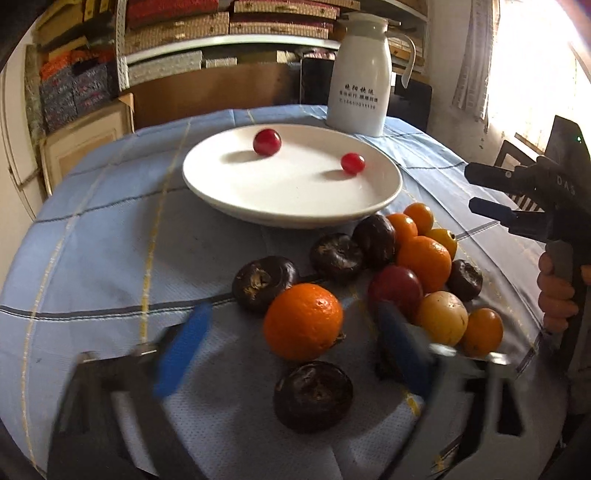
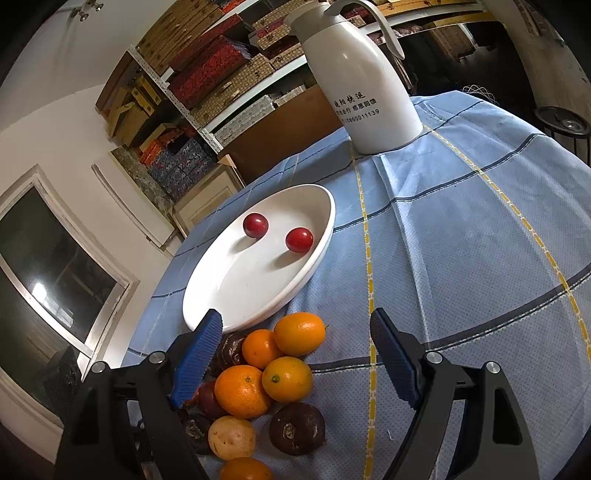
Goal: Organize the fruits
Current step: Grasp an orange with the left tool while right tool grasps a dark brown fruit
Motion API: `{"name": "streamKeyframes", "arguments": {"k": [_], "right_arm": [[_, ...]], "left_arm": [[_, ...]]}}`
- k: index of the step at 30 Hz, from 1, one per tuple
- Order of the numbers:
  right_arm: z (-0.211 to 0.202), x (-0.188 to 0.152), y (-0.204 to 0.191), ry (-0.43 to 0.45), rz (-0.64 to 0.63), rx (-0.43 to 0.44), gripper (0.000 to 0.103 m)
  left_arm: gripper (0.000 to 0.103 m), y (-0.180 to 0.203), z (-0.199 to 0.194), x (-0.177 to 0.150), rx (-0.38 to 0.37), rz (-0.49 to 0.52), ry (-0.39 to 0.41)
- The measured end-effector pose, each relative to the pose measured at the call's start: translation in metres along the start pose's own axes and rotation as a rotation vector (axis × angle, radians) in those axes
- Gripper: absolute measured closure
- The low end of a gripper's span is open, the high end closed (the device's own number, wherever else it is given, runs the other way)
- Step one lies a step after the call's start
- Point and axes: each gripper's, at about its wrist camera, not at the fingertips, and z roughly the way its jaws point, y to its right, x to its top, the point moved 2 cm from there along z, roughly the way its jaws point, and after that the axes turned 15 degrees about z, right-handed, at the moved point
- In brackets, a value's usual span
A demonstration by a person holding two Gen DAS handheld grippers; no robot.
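A white plate (image 1: 207, 184) holds two small red fruits (image 1: 266, 141) on the blue checked cloth; it also shows in the right wrist view (image 2: 207, 291). A pile of oranges, dark brown fruits and a yellow one lies in front of it. My left gripper (image 1: 295, 325) is open, its blue pads on either side of a large orange (image 1: 303, 320), above a dark fruit (image 1: 313, 395). My right gripper (image 2: 295, 321) is open over the pile's small oranges (image 2: 300, 333); it also shows at the right edge of the left wrist view (image 1: 471, 190).
A white jug (image 1: 360, 74) with printed text stands behind the plate near the table's far edge, also in the right wrist view (image 2: 369, 92). Shelves of boxes (image 1: 177, 29) fill the background. Bare cloth (image 2: 461, 240) lies right of the pile.
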Motion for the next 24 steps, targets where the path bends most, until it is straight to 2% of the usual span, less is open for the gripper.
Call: {"name": "streamKeyframes", "arguments": {"k": [4, 8, 9, 11, 13, 14, 17, 24], "right_arm": [[0.001, -0.001, -0.002, -0.005, -0.018, -0.01, 0.02], [-0.001, -0.005, -0.002, -0.016, -0.031, -0.01, 0.02], [-0.003, -0.008, -0.001, -0.021, -0.039, -0.01, 0.021], [-0.007, -0.014, 0.002, -0.036, -0.066, -0.021, 0.031], [-0.008, -0.019, 0.008, -0.068, -0.078, -0.024, 0.053], [-0.008, -0.022, 0.011, -0.098, -0.08, -0.024, 0.057], [-0.004, -0.034, 0.013, -0.163, -0.115, -0.045, 0.059], [0.007, -0.05, 0.004, -0.244, -0.18, -0.057, 0.059]], "left_arm": [[0.047, -0.002, 0.009, -0.002, -0.066, -0.024, -0.021], [0.059, 0.0, 0.007, -0.002, -0.078, -0.024, -0.003], [0.06, -0.002, 0.005, -0.003, -0.075, -0.03, 0.0], [0.06, -0.01, -0.001, -0.006, -0.057, -0.062, 0.013], [0.06, -0.02, -0.006, -0.009, -0.037, -0.1, 0.026], [0.06, -0.025, -0.007, -0.011, -0.025, -0.121, 0.028], [0.06, -0.032, -0.008, -0.014, -0.013, -0.152, 0.028], [0.06, -0.029, -0.005, -0.014, -0.026, -0.141, 0.012]]}}
